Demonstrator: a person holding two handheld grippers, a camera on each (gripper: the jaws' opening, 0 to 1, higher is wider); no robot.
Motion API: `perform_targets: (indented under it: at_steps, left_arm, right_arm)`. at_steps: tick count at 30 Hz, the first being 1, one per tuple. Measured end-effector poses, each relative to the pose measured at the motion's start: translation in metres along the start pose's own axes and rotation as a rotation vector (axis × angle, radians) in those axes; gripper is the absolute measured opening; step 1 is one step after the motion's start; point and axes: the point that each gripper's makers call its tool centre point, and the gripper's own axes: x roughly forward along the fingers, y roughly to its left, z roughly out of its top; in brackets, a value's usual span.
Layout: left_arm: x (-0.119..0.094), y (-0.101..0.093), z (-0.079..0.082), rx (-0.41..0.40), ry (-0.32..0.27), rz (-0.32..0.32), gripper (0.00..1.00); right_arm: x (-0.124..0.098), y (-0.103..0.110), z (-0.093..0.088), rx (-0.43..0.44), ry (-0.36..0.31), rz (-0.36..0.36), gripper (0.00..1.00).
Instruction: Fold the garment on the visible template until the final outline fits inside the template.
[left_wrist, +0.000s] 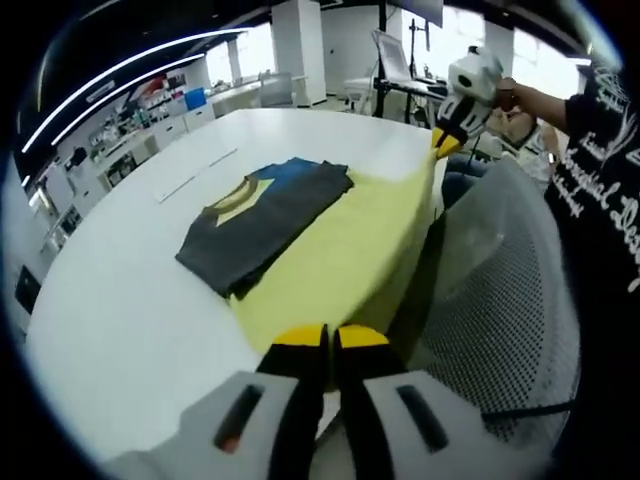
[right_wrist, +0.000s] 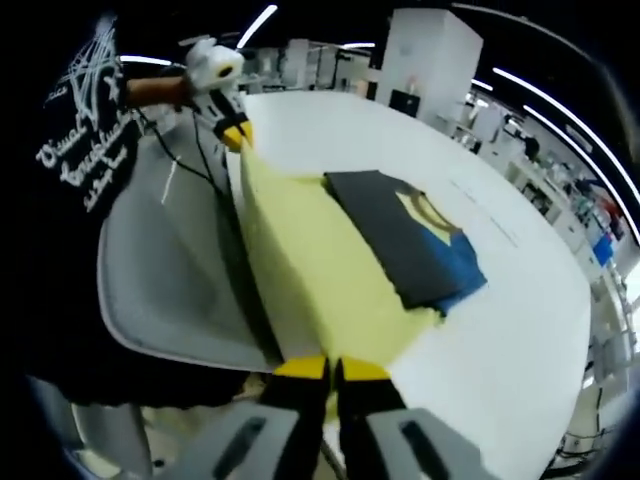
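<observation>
White table (left_wrist: 130, 290); folded garment (left_wrist: 265, 222) lengthwise along yellow template (left_wrist: 345, 260).

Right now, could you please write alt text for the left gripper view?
A folded dark garment lies on a yellow template on a white table. Left gripper and right gripper each pinch a template corner.

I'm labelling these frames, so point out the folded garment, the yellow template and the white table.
folded garment (left_wrist: 262, 226), left gripper view, middle of its dark grey top layer.
yellow template (left_wrist: 345, 255), left gripper view, bare sheet beside the garment.
white table (right_wrist: 500, 340), right gripper view, bare top.
</observation>
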Motion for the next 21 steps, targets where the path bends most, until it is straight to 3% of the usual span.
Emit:
perform_targets:
  at_steps: [21]
  left_arm:
    - [0.002, 0.079, 0.061, 0.023, -0.077, 0.144, 0.0]
  right_arm:
    - [-0.008, -0.085, 0.059, -0.084, -0.066, -0.192, 0.0]
